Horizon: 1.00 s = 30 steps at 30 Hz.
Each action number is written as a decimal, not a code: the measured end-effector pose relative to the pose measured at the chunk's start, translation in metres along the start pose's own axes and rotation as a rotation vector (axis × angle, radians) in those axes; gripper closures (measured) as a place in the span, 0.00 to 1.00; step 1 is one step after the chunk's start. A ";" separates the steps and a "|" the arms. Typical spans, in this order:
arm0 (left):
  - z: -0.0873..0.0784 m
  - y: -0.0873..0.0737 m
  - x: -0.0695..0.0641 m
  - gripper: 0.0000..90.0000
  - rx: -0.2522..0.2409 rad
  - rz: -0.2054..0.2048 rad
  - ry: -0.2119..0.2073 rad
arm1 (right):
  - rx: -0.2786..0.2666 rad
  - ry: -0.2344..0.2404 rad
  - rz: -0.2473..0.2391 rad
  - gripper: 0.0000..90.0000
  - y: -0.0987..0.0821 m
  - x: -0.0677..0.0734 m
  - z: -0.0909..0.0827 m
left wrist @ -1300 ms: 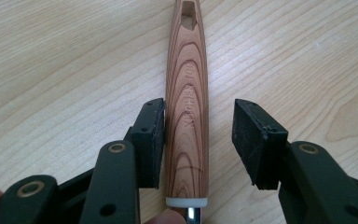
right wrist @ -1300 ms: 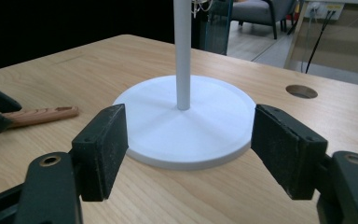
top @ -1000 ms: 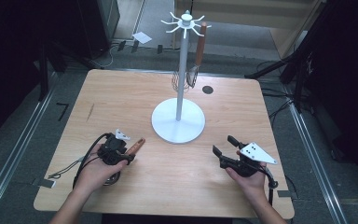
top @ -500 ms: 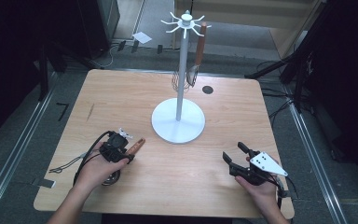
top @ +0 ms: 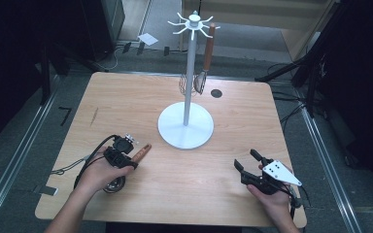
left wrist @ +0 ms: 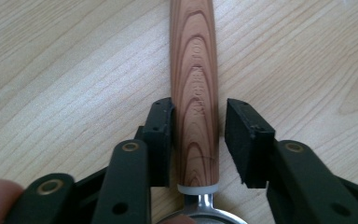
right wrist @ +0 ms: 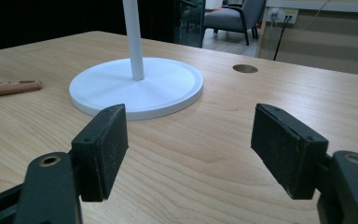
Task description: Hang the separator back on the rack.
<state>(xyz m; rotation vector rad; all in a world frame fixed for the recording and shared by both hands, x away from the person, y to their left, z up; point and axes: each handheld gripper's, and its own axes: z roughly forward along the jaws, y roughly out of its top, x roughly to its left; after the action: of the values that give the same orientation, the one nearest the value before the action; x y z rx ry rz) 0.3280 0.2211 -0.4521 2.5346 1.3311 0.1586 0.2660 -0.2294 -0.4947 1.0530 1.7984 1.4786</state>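
Left gripper view showed the left gripper (left wrist: 198,135) straddling the brown wood-grain handle (left wrist: 195,88) of a utensil lying flat on the light wooden desk (left wrist: 65,70). Its jaws had just been closing on the handle: one pad touched, the other stood just clear, so the pickup looked near. In the high view the left hand (top: 104,172) lay low near the white round-based hanging stand (top: 185,125), while the right gripper (top: 247,162), jaws apart and empty, had drifted rightward and rested well apart.
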 end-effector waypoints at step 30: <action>0.000 0.001 -0.006 0.78 0.030 0.083 0.044 | -0.008 0.000 -0.009 0.31 0.001 0.003 0.002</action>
<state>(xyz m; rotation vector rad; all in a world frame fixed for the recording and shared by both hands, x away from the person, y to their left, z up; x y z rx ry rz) 0.3256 0.2153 -0.4515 2.6272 1.2541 0.2141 0.2662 -0.2260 -0.4939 1.0396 1.7939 1.4797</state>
